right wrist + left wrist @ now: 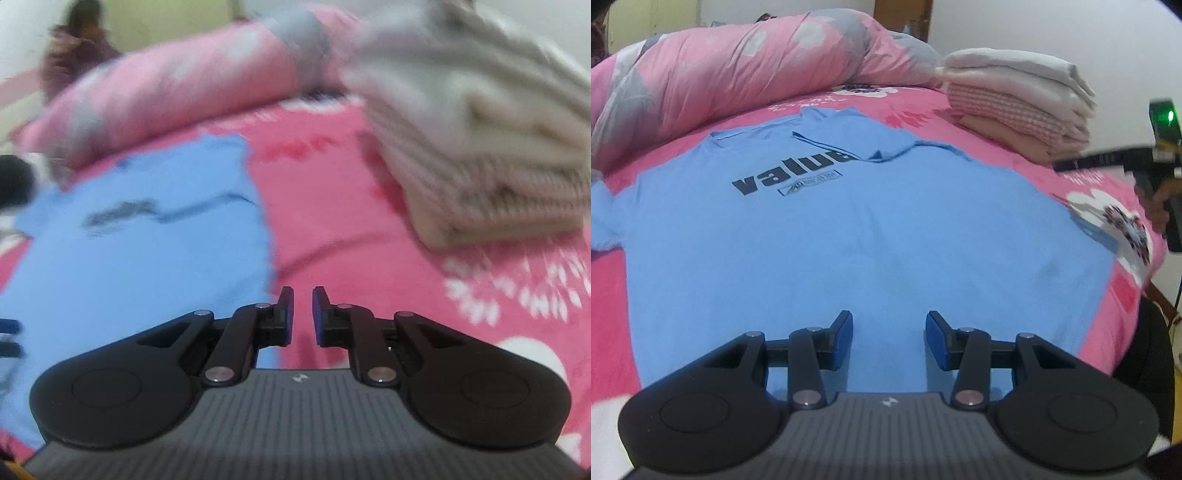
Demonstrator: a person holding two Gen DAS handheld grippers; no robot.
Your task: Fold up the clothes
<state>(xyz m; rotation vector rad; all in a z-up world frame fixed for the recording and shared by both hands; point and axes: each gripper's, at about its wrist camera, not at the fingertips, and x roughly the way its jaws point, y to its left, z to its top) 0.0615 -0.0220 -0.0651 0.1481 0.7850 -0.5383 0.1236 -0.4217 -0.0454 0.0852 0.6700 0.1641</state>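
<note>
T-shirt (849, 229) lies spread on the bed (613, 295), one sleeve folded in; left gripper (889, 339) wide, right gripper (303, 317) narrow, both empty, so gripping an edge likely comes next.

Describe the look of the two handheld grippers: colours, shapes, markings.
Both match: the left gripper and right gripper have matte black linkage arms with silver pivot pins, blue pads on the fingertips, rounded black side housings with circular insets, and a ribbed grey body carrying a small white logo.
</note>
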